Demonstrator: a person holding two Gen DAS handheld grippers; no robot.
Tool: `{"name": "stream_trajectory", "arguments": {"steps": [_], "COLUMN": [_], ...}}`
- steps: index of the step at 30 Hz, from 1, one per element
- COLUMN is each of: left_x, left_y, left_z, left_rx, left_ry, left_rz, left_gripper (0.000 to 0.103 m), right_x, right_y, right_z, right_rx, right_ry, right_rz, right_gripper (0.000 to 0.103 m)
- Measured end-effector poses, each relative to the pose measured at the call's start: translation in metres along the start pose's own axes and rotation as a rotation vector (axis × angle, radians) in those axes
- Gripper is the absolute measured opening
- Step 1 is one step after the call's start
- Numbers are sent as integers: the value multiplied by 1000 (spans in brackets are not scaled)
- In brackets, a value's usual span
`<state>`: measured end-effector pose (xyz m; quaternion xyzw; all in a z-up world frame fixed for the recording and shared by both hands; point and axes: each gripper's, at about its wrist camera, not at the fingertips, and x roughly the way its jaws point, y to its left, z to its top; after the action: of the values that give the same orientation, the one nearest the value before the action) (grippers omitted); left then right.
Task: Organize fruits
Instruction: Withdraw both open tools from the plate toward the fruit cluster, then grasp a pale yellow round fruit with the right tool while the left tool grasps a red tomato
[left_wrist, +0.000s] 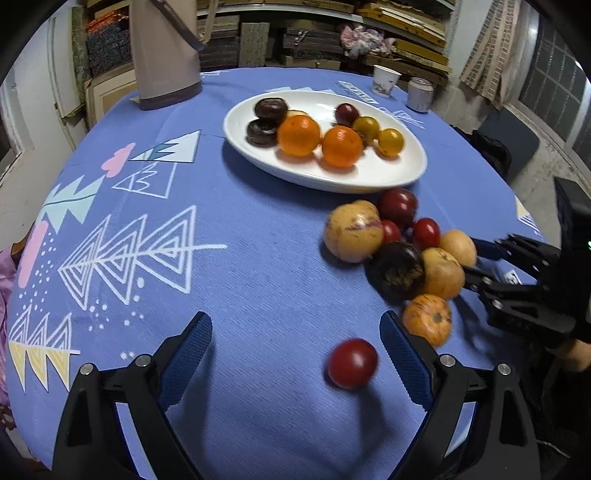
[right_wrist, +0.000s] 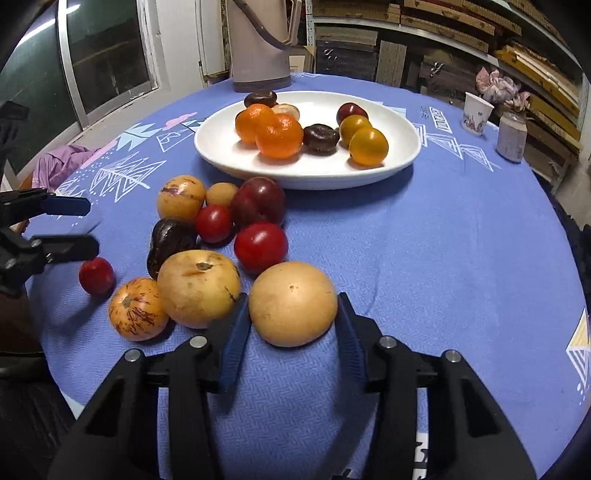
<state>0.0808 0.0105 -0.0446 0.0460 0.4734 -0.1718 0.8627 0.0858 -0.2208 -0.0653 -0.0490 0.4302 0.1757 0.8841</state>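
Over tablecloth (right_wrist: 443, 258), right hand-held gripper (right_wrist: 293, 325) angled downward

Thermos jug (left_wrist: 162, 55) top cut off by frame edge. Red tomato (left_wrist: 352, 363) motion-blurred. Pale fruit (right_wrist: 286, 109) on plate mostly hidden behind oranges (right_wrist: 269, 130).

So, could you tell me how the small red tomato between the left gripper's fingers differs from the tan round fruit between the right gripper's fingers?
The small red tomato is glossy and deep red; the tan round fruit is matte, pale and much bigger. The tomato lies loose between wide-open pads; the tan fruit fills the right gripper, pads at both sides. Both rest on the blue tablecloth, off the plate.
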Motion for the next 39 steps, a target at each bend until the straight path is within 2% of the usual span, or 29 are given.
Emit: {"name": "stream_trajectory", "arguments": {"steps": [4,8,12,15,16,17,18,20,21,29,39], "left_x": [-3,2,5,9,12,15,15,15,15,12,2], "left_y": [-14,-22,-20,-19,-17,-17,-18,-20,-21,-20,-7], "left_z": [-11,-19,-19,-20,-21,-21,-22,-23,-23,-23,-5], "left_rx": [63,113,102,95,87,79,83,94,97,94,54], "left_ry": [3,2,1,20,36,49,38,32,29,16,-23], "left_rz": [-34,-19,-21,-34,-37,-46,-36,-43,-52,-35,-26], "left_gripper": [93,93,88,67,56,50,49,34,30,29,29], "right_x": [-3,-7,-9,-10,-10,-10,-10,-10,-10,-15,-33], "right_y": [-4,-9,-10,-11,-11,-11,-11,-11,-11,-11,-10], "right_z": [-3,-7,-10,-10,-11,-11,-11,-11,-11,-11,-2], "right_rx": [27,45,52,60,61,63,64,63,63,66,67], "right_ry": [3,1,-1,-1,-1,-1,0,1,1,-6,-48], "right_rz": [24,19,19,19,18,17,17,16,15,13,20], "right_gripper": [46,46,46,46,46,46,46,46,46,46,46]}}
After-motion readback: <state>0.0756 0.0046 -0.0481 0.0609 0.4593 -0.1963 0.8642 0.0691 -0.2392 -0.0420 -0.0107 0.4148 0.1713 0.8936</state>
